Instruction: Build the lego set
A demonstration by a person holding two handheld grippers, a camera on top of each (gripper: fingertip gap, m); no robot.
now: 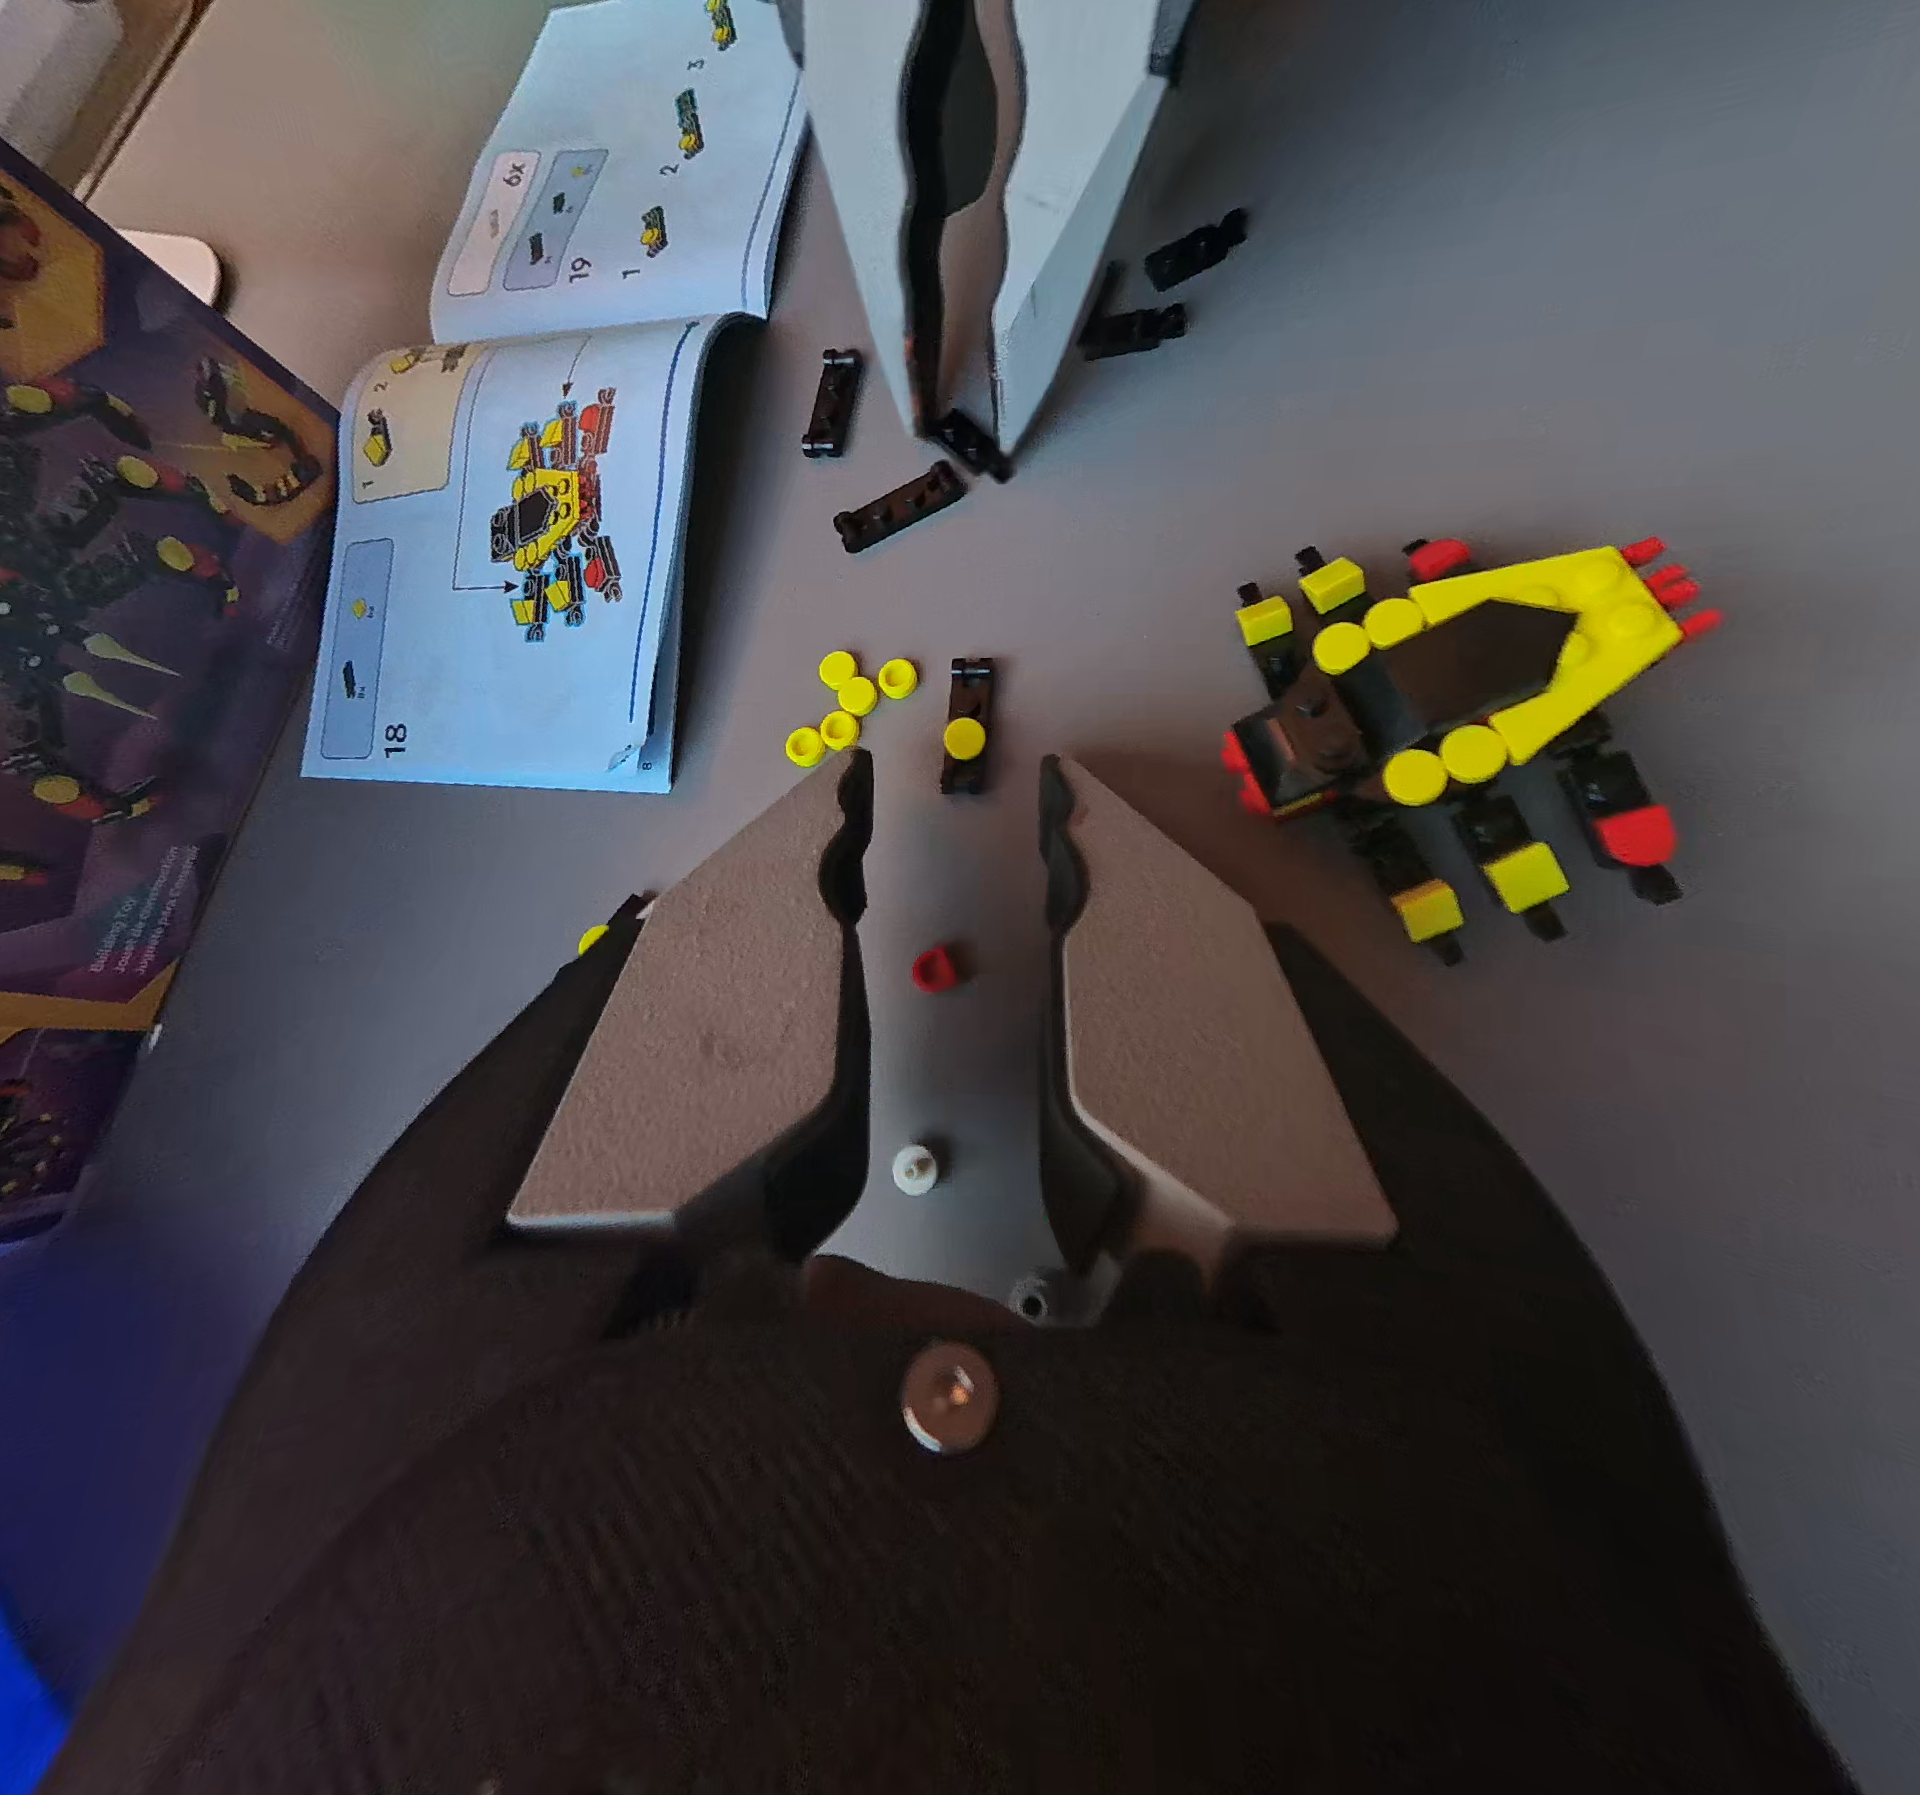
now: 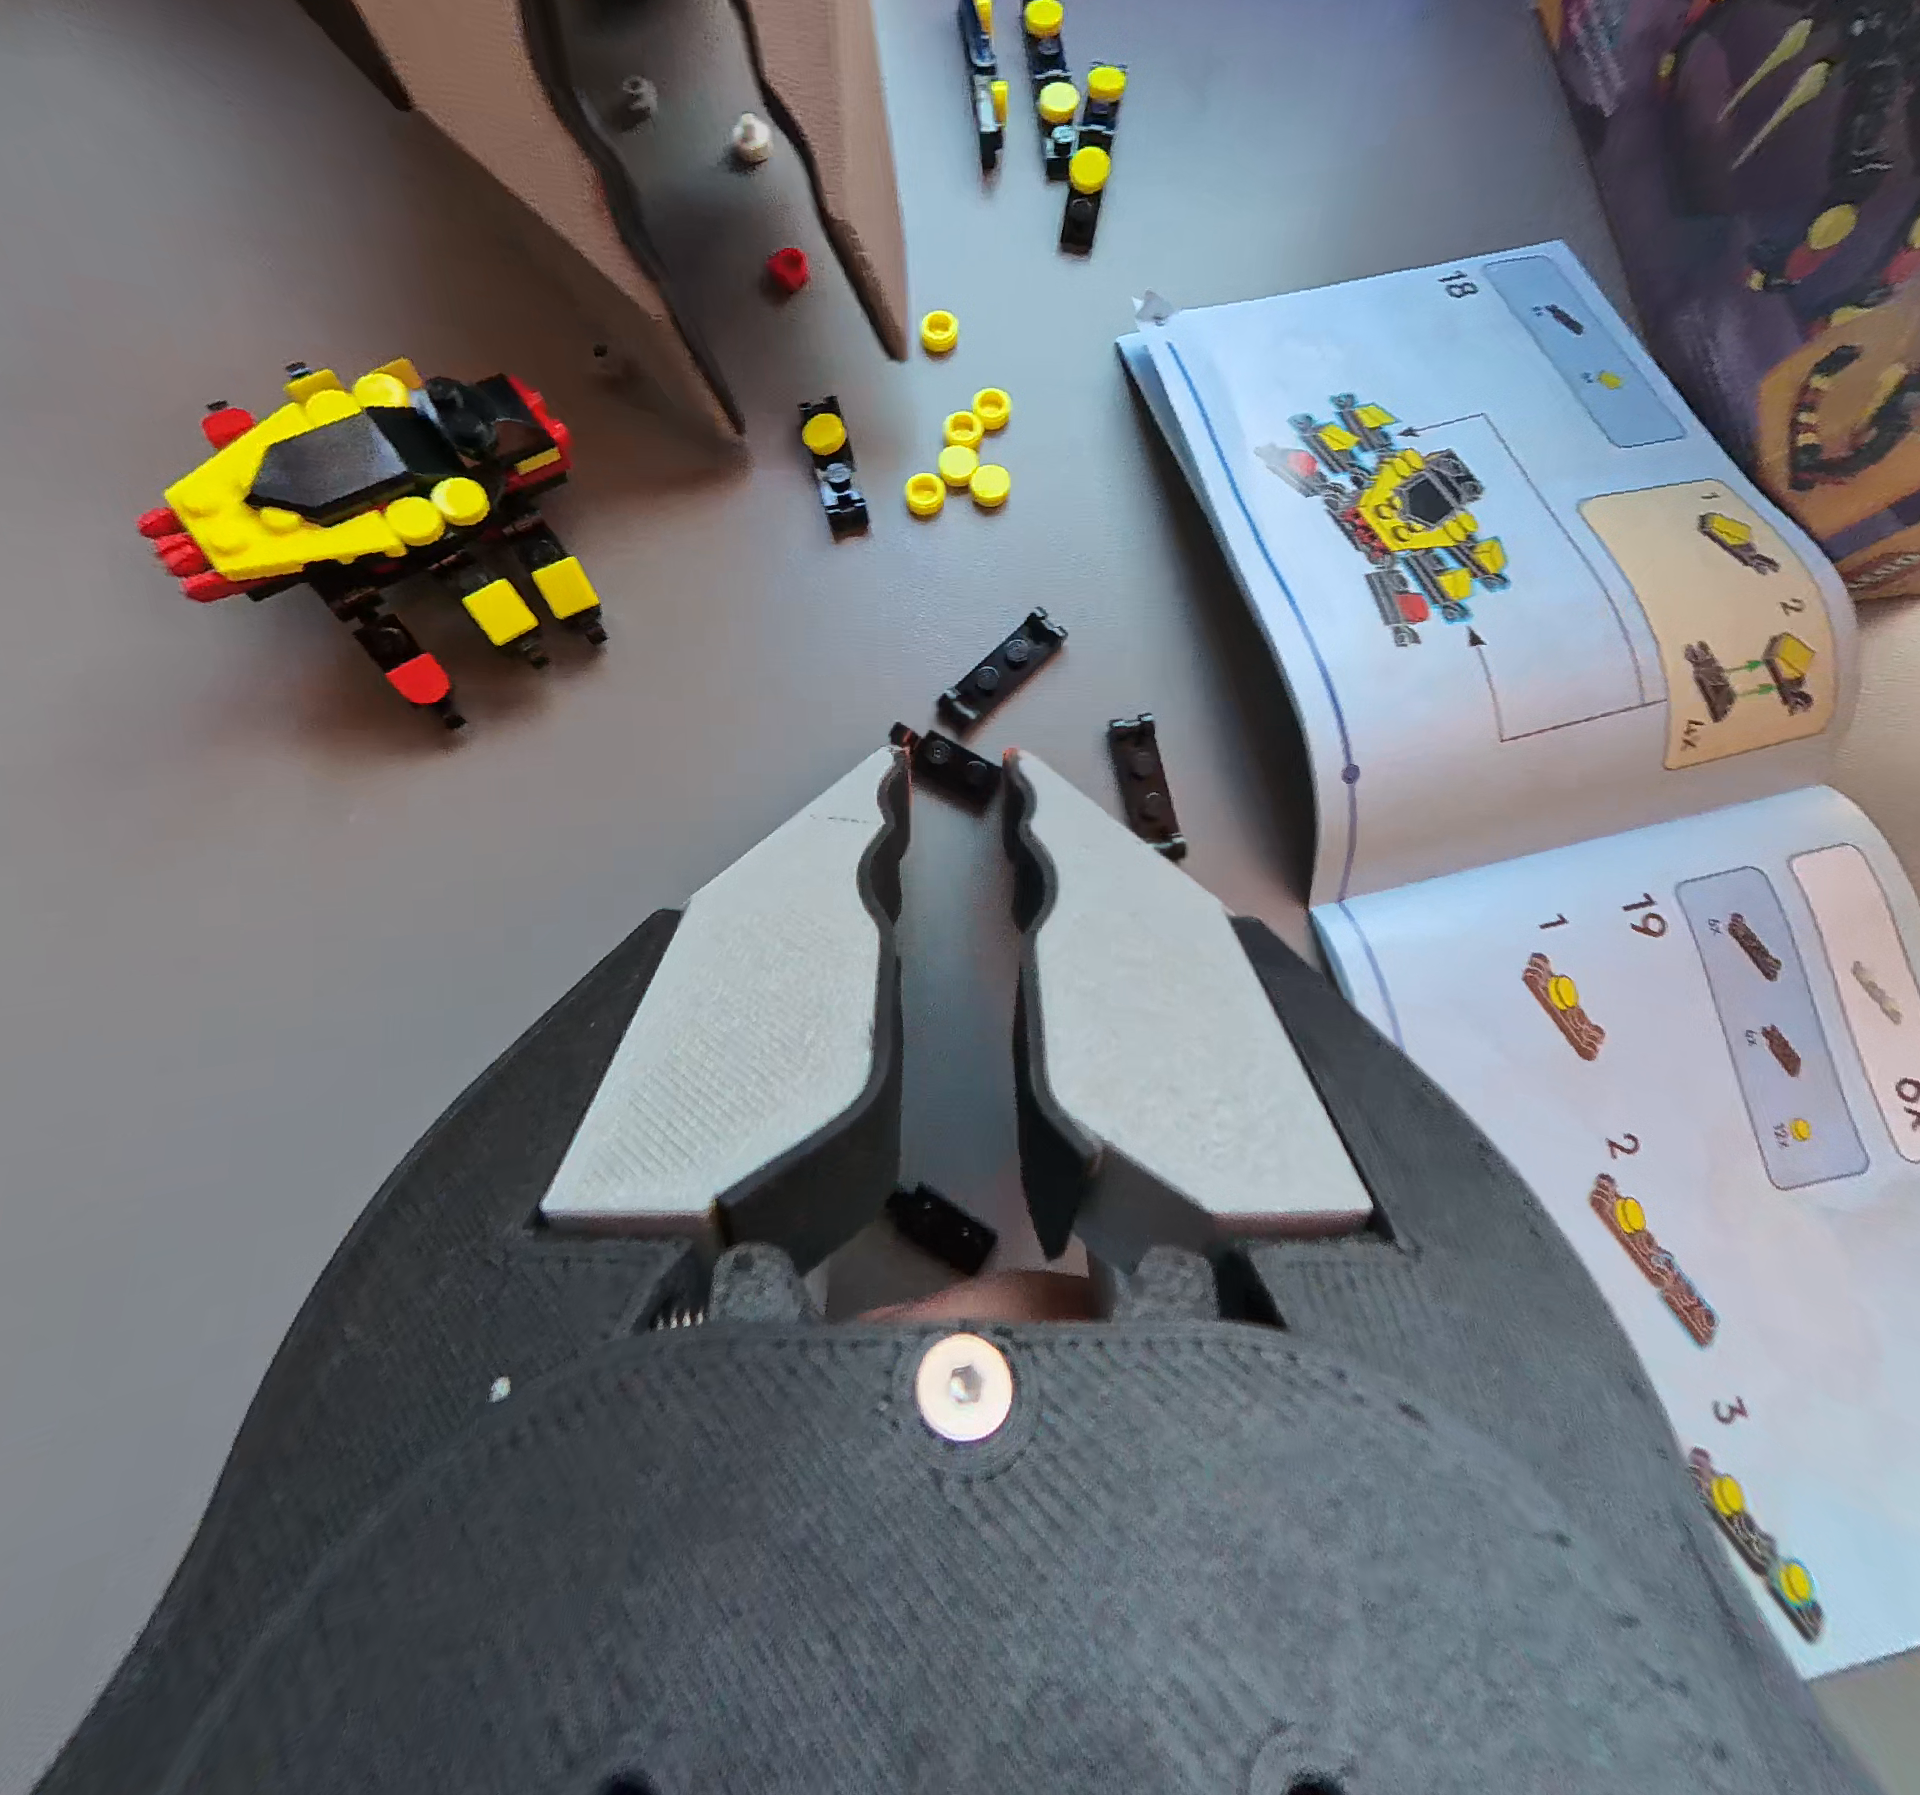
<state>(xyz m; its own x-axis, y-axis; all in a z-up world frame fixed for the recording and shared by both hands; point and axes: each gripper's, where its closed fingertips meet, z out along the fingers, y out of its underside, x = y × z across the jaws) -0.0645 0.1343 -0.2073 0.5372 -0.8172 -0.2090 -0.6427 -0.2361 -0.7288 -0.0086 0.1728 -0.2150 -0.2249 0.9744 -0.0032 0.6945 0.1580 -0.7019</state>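
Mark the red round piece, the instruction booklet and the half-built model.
red round piece [image 1: 935, 968], left wrist view, its top.
instruction booklet [image 2: 1455, 540], right wrist view, near page.
half-built model [image 1: 1496, 644], left wrist view, black centre.

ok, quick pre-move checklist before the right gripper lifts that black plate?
1. Right gripper fingers around the black plate: ok; firm grip: cannot tell.
2. Left gripper open, empty: ok.
3. Plate with yellow stud just ahead of the left fingers, free: ok.
4. Loose yellow round tiles clustered, reachable: ok.
5. Instruction booklet open: ok.
6. Spider body clear of both grippers: ok.
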